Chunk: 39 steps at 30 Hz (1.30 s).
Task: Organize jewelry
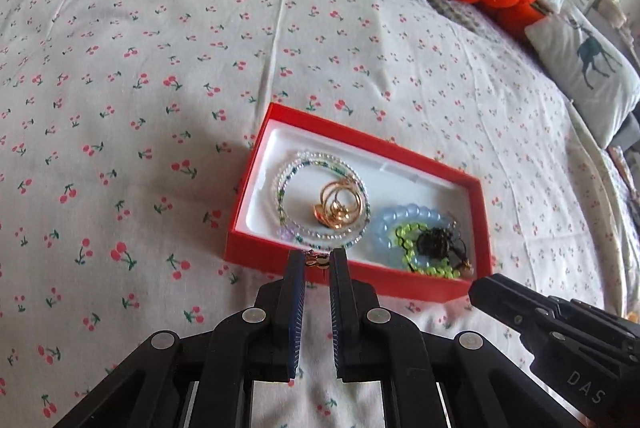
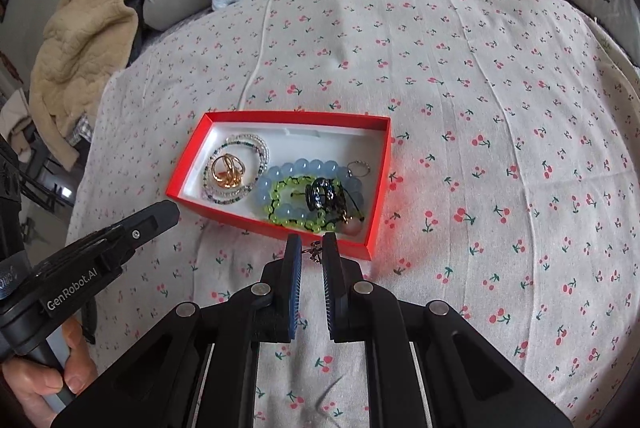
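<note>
Between left tool (image 1: 318, 260) tips: gold earring (image 1: 318, 260).

Your left gripper (image 1: 318, 258) points forward, fingers nearly parallel, pinching a small gold piece (image 1: 318, 260) at the tips. Your right gripper (image 2: 311, 244) mirrors it, nipping a small dark charm (image 2: 315, 252). Your left hand (image 2: 44, 376) wraps the handle, angled toward the right one.

Your right gripper (image 2: 311, 248) pinches a small dark earring (image 2: 315, 252) between its fingertips, just near of the red box (image 2: 378, 183). Inside lie beaded bracelets and gold rings (image 2: 228, 169). Your left gripper (image 2: 160, 216) hovers at the box's near-left corner.
</note>
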Tool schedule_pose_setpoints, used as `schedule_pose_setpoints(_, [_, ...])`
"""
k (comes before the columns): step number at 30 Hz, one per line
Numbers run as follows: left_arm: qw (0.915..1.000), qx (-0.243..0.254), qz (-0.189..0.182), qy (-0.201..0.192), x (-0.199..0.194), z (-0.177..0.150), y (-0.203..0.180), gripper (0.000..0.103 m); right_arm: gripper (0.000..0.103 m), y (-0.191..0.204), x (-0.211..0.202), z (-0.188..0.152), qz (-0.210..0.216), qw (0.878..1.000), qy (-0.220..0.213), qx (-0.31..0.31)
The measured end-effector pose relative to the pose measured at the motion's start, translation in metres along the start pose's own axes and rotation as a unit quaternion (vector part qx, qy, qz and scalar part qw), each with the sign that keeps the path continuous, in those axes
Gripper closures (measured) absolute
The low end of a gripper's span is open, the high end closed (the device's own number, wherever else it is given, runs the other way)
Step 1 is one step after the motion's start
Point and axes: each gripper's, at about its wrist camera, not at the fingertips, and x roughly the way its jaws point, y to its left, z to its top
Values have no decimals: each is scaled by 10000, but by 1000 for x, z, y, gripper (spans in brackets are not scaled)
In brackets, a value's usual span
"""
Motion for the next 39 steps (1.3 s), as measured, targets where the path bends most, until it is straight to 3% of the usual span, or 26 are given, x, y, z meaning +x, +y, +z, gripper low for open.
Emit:
schedule_pose_setpoints(8, [9996,80,264,-106,22,13,2,96,92,0,16,21,-86,9997,-235,7])
schedule_pose_setpoints(19, [9999,-44,130,-87,37,20,6,95,91,-8,35,35,-18,9995,-328,-16])
schedule_pose_setpoints(22, [9999,5,152,-66,36,20,2,85,90,-6,34,37,-46,9995,-302,-21])
schedule_pose_setpoints(26, [9998,62,187,-80,29,17,-1,73,80,-7,26,36,-51,9994,-340,-9])
schedule_pose_setpoints(33, [9994,158,288,-123,6,5,-3,55,71,-10,6,27,-83,9994,-340,32])
schedule_pose_setpoints(37, [9986,269,464,-17,-6,-9,-6,53,49,-12,-8,15,-124,9995,-288,87])
schedule_pose_setpoints(39, [9977,351,583,23,-12,-18,-8,43,47,-13,-16,8,-142,9995,-257,71])
